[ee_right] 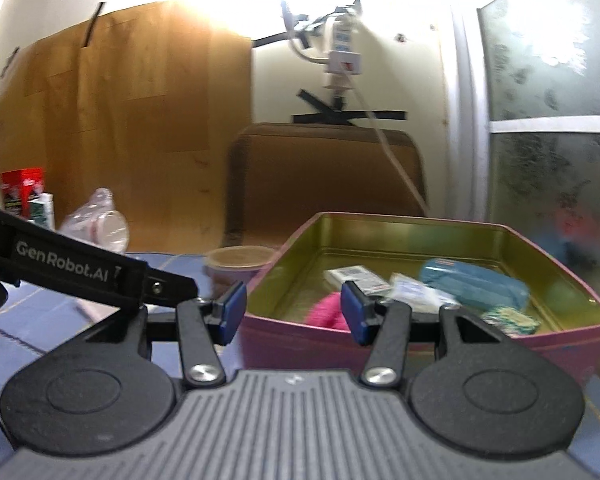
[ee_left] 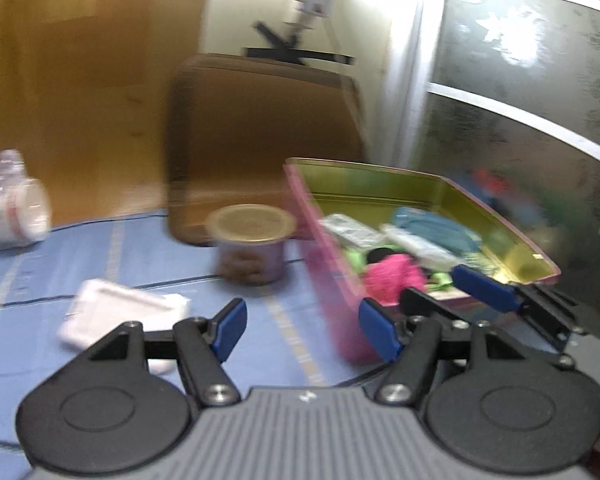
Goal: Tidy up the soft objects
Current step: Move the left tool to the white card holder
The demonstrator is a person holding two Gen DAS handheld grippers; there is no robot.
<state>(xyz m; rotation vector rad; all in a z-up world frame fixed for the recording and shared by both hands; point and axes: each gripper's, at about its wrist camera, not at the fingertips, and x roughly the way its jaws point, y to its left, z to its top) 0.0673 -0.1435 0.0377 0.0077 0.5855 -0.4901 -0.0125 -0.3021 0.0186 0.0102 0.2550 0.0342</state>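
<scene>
A pink tin (ee_left: 332, 280) with a gold inside stands on the blue cloth. In it lie a pink fluffy ball (ee_left: 392, 276), a teal cloth (ee_right: 472, 284), white packets (ee_right: 356, 276) and a green patterned piece (ee_right: 512, 320). My left gripper (ee_left: 306, 330) is open over the cloth, just left of the tin's near corner, with nothing between its fingers. A flat white packet (ee_left: 120, 312) lies to its left. My right gripper (ee_right: 294, 314) is open in front of the tin's near wall (ee_right: 380, 344), also holding nothing. One of its blue pads (ee_left: 484, 286) shows over the tin's near end.
A purple cup with a tan lid (ee_left: 252, 240) stands left of the tin. A brown case (ee_left: 264, 140) leans on the wall behind. A clear plastic cup (ee_left: 12, 208) lies at far left, with a red box (ee_right: 22, 188) beyond. A frosted glass door (ee_left: 520, 100) borders the right.
</scene>
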